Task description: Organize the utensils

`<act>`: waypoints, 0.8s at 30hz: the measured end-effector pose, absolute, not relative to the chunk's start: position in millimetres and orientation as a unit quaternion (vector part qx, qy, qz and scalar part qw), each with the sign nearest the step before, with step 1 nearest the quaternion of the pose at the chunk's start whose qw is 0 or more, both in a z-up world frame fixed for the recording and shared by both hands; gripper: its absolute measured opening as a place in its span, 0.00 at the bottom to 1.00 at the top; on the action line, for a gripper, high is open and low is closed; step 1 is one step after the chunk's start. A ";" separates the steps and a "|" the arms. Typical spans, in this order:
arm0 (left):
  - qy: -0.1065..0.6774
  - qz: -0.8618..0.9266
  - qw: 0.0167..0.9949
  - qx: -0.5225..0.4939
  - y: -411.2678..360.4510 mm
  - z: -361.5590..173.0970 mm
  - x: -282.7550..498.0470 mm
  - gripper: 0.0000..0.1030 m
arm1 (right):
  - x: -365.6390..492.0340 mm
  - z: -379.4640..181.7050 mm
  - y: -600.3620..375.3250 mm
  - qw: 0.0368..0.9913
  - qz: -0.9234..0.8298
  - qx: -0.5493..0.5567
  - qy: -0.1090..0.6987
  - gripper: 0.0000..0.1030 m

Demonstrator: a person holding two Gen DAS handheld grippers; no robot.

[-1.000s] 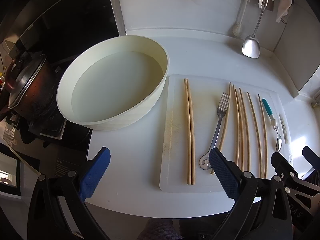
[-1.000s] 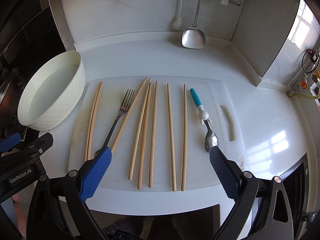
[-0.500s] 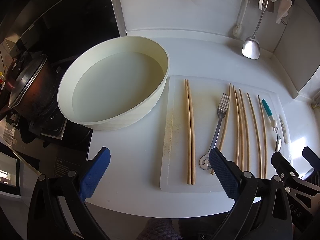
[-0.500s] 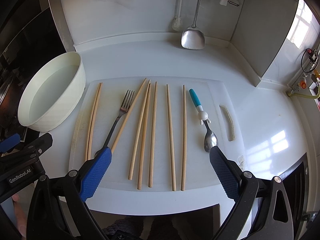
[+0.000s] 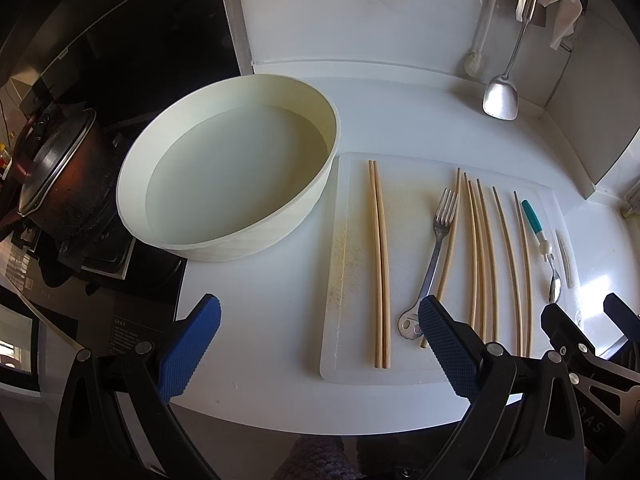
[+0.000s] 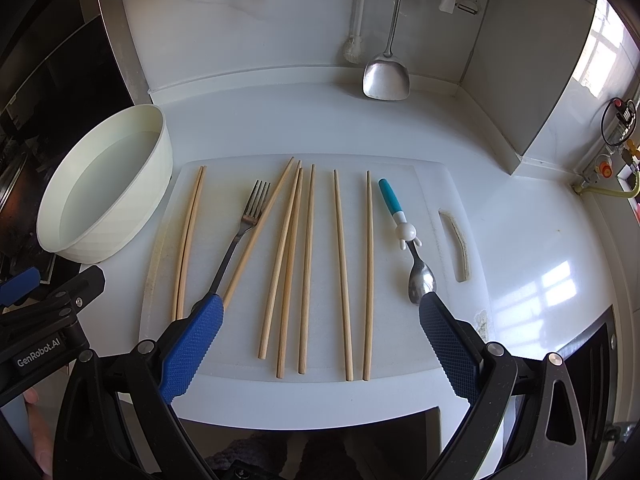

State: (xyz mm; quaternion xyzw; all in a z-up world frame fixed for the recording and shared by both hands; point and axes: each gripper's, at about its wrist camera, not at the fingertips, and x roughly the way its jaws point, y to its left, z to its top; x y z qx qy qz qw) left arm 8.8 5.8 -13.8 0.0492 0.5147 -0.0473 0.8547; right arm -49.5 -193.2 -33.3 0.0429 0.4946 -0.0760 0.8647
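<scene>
Right wrist view: near to far.
Right gripper (image 6: 318,316): spread wide, empty, at 6 o'clock over the board's (image 6: 432,184) near edge.
Left gripper (image 5: 318,326): spread wide, empty.
Chopsticks (image 6: 308,268): loose on the board.
Fork (image 6: 240,232): 10 o'clock, among them.
Spoon (image 6: 420,276): 2 o'clock.
Bowl (image 6: 160,152): 10 o'clock, off the board.

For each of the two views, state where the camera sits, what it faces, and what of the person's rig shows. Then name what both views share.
Left wrist: on the left gripper, facing the bowl and board's left side; open blue fingers show, right gripper at the right edge.
Right wrist: on the right gripper, facing the board squarely; open fingers show, left gripper at the left edge.
Shared: bowl, board, chopsticks, fork, spoon.
</scene>
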 end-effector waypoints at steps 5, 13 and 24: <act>0.513 -0.049 0.856 0.047 6.8 -11.8 8.1 0.94 | -51.4 -32.5 -191.3 0.866 -0.078 0.041 0.493 0.91; 0.495 -0.063 0.865 0.057 10.4 -17.9 -0.6 0.94 | -65.6 -40.5 -200.7 0.871 -0.069 0.077 0.481 0.91; 0.493 -0.119 0.860 0.054 11.5 -48.3 0.8 0.94 | -88.0 -64.9 -216.8 0.881 -0.096 0.070 0.458 0.91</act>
